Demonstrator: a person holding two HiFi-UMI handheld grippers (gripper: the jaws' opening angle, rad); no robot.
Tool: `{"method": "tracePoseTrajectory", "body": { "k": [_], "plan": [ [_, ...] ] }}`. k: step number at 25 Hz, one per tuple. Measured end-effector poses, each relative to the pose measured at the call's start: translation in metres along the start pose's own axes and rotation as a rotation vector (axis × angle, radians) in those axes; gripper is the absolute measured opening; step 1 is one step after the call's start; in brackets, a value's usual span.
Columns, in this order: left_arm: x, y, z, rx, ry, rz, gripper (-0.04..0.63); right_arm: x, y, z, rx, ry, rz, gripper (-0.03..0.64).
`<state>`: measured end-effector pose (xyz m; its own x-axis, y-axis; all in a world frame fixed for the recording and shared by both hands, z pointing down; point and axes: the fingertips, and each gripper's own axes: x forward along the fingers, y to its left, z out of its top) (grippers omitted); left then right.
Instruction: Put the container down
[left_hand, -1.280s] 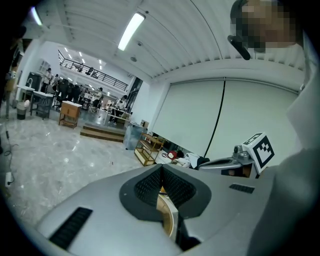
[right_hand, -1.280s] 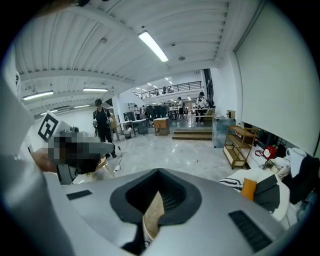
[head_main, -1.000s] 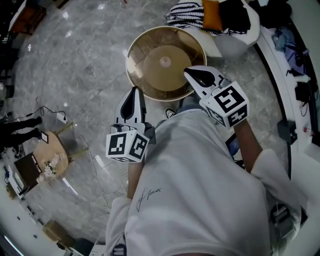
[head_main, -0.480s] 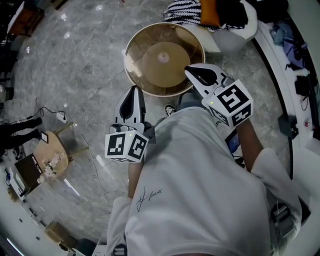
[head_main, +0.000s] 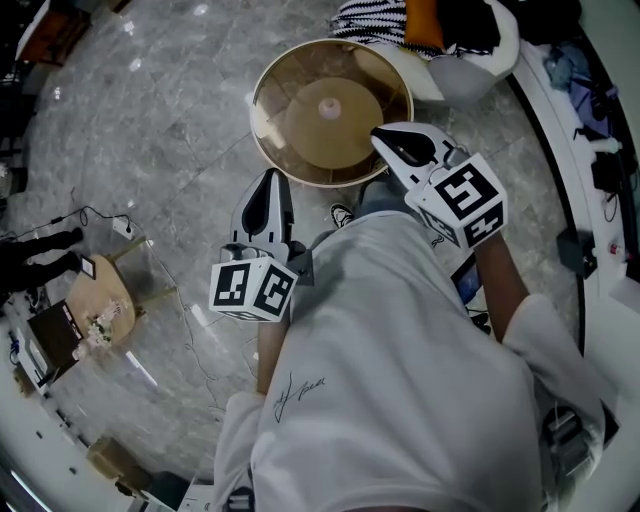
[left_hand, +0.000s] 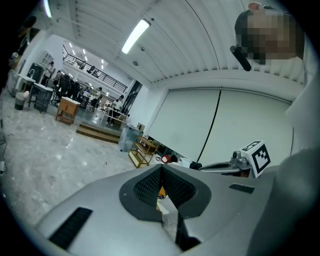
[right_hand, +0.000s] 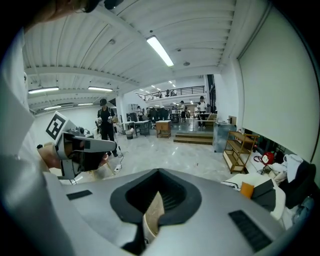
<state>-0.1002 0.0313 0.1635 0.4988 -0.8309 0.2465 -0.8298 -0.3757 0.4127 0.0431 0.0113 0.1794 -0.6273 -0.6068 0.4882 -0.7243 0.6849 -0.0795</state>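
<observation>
Where the container lies: round amber see-through plastic container (head_main: 320, 120), shallow, small knob at its centre, out ahead of the person over the grey marble floor (head_main: 150, 150); broad face turned up toward the head view.
Right gripper (head_main: 386, 146): clenched on the container's near right rim; its own view shows a thin tan wall edge pinched between the pads.
Left gripper (head_main: 270, 186): jaws closed tip to tip, nothing held; near the container's near left rim but apart from it.
Bearing from claw: the container's body spreads forward and to the left of the right gripper, so I judge the weight hangs off one side of the pinch.
Long axis: none, it is round; its flat plane looks about level.
Nearer hand: right, already on it; left is free to steady.
Floor contact: cannot tell whether the bottom touches.
Next move, as judged: lower it level so the whole base lands together, then release.
Risk: tipping about the pinch; black-and-white striped cloth (head_main: 375, 25) lies just beyond the far rim.
</observation>
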Motion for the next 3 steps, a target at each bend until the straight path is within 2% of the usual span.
{"method": "tracePoseTrajectory", "body": {
  "k": [3],
  "plan": [
    [0.0001,-0.0014,-0.0018,0.015,0.008,-0.006,0.015,0.0033,0.0024,0.0006,-0.018,0.01,0.006,0.014]
  ]
}}
